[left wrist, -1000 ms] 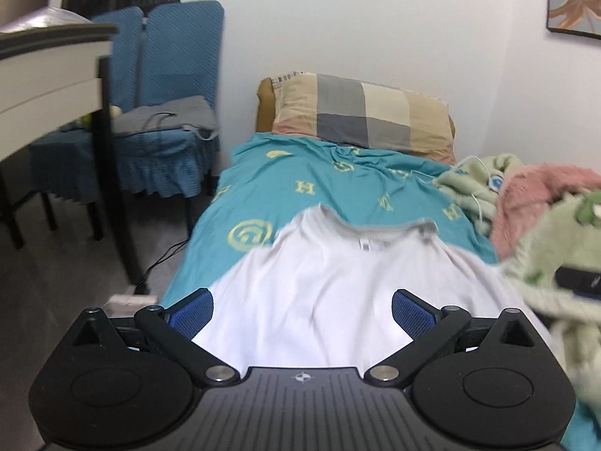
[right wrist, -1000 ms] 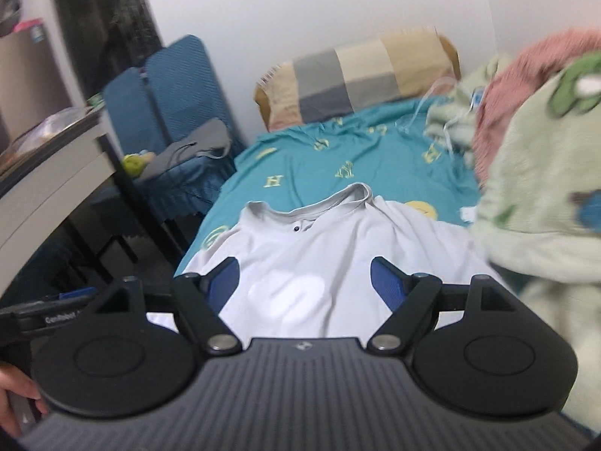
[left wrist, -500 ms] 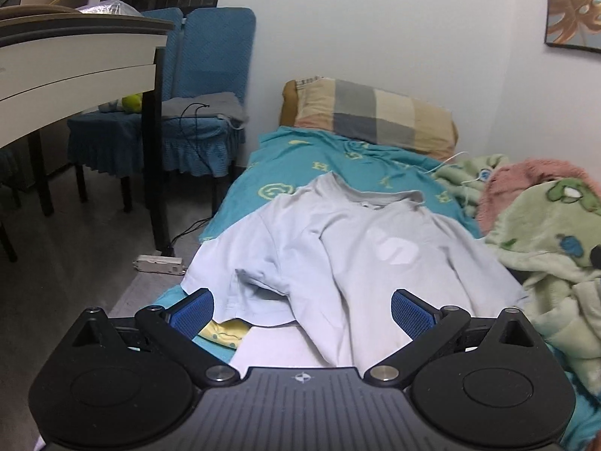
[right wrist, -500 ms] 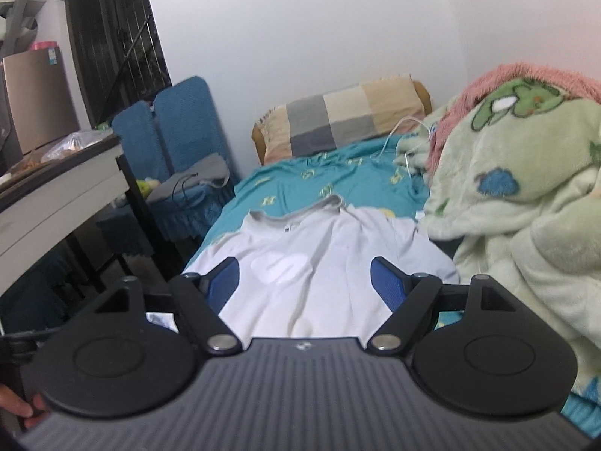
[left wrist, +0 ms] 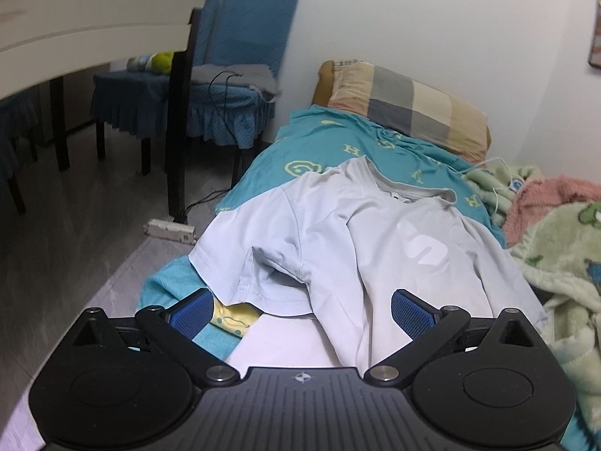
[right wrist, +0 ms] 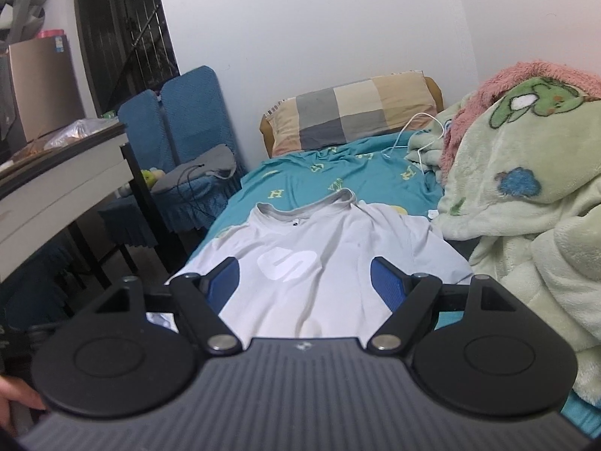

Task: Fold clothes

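Standing at far left: white desk point(left wrist: 94, 26) on dark legs, with blue skirted chairs point(left wrist: 233, 75) behind it, a grey garment point(left wrist: 240, 75) and a black cable draped over one seat, a yellow-green plush toy point(left wrist: 161, 61) alongside. Lying on the grey floor beside the bed's left edge: white power strip point(left wrist: 171, 230). Spread across the teal letter-print bedsheet point(left wrist: 338, 146), collar toward the head of the bed: pale grey T-shirt point(left wrist: 360, 233), white logo on the chest, its near sleeve folded under and rumpled at the left edge of the bed, hem reaching the foot. Propped against the white wall at the head of the bed: checked pillow point(left wrist: 409, 107). Hovering low over the foot of the bed near the rumpled sleeve: left gripper point(left wrist: 300, 310), blue pads point(left wrist: 189, 310) spread wide apart, nothing between them. Hovering over the hem at the foot of the bed: right gripper point(right wrist: 306, 282), blue pads point(right wrist: 388, 280) likewise spread wide, nothing clamped, the shirt point(right wrist: 323, 259) lying flat beyond them. Trailing over the sheet toward the right edge: white charging cable point(right wrist: 405, 135). Heaped along the right edge of the bed: pink fleece point(right wrist: 484, 90) and pale green cartoon blanket point(right wrist: 526, 203).
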Demonstrator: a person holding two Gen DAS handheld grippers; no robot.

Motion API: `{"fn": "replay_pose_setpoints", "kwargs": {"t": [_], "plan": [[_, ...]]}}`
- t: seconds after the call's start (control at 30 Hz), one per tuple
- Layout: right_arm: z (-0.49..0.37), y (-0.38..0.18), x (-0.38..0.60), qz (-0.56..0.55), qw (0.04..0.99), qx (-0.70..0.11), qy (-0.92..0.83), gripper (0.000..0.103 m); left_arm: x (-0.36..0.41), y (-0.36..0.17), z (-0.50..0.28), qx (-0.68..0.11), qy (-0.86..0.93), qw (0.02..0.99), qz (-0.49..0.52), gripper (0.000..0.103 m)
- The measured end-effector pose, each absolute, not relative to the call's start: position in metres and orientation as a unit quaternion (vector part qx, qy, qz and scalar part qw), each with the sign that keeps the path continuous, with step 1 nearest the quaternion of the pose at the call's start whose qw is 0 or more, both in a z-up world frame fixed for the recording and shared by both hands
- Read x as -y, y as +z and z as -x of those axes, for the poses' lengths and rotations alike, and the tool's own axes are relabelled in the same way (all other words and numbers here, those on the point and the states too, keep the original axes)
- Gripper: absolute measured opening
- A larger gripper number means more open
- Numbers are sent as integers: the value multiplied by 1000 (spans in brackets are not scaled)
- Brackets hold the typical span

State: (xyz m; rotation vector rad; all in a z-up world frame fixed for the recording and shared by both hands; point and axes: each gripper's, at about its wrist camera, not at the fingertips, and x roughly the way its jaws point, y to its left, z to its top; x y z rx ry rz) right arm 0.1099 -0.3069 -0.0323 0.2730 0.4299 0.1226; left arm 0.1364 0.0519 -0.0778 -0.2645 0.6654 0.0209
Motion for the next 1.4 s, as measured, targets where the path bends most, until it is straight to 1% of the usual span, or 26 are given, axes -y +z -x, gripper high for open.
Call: {"fn": "replay_pose_setpoints", "kwargs": {"t": [0.1,0.23,0.47,0.53,0.57,0.63,0.67,0.7,0.73,0.77,0.83,0.93,1.03,1.17,1.23,1.3,1.4], "plan": [[-110,-33,306,-135,965,-216,57,78,-63,-86,-152,-338,28,926,167,101],[-112,-36,317,-167,959,-226,47,78,-89,-104,-184,-367,65,897,238,96],[-127,-51,336,-246,929,-268,60,78,-140,-146,-218,-388,116,833,376,82],[-133,-55,337,-259,923,-277,62,78,-145,-154,-225,-383,111,825,401,81],[-136,-57,337,-262,922,-280,62,78,-145,-156,-230,-382,105,823,406,79],[-141,-61,336,-264,920,-283,61,78,-143,-157,-241,-378,109,833,389,75],[-144,-62,336,-265,920,-282,61,78,-141,-158,-246,-374,114,840,376,68],[-146,-63,336,-264,920,-283,59,78,-139,-159,-250,-369,119,847,364,50],[-149,-65,336,-263,920,-284,58,78,-138,-160,-255,-368,124,851,354,35],[-150,-66,336,-261,921,-284,56,78,-137,-161,-260,-371,127,852,347,7],[-153,-68,337,-261,921,-286,52,78,-139,-157,-268,-370,126,856,339,7],[-156,-70,340,-263,921,-285,46,78,-144,-129,-280,-349,107,873,323,6],[-158,-70,342,-265,922,-281,38,78,-149,-86,-307,-324,109,903,259,5],[-166,-73,344,-255,924,-283,20,78,-159,-46,-361,-315,168,925,132,5],[-170,-74,346,-252,925,-285,11,78,-159,-47,-389,-324,204,921,73,5],[-175,-75,348,-250,925,-287,5,78,-156,-62,-412,-335,222,915,35,5],[-183,-78,348,-239,927,-288,-2,78,-150,-93,-429,-344,219,912,36,6]]}}
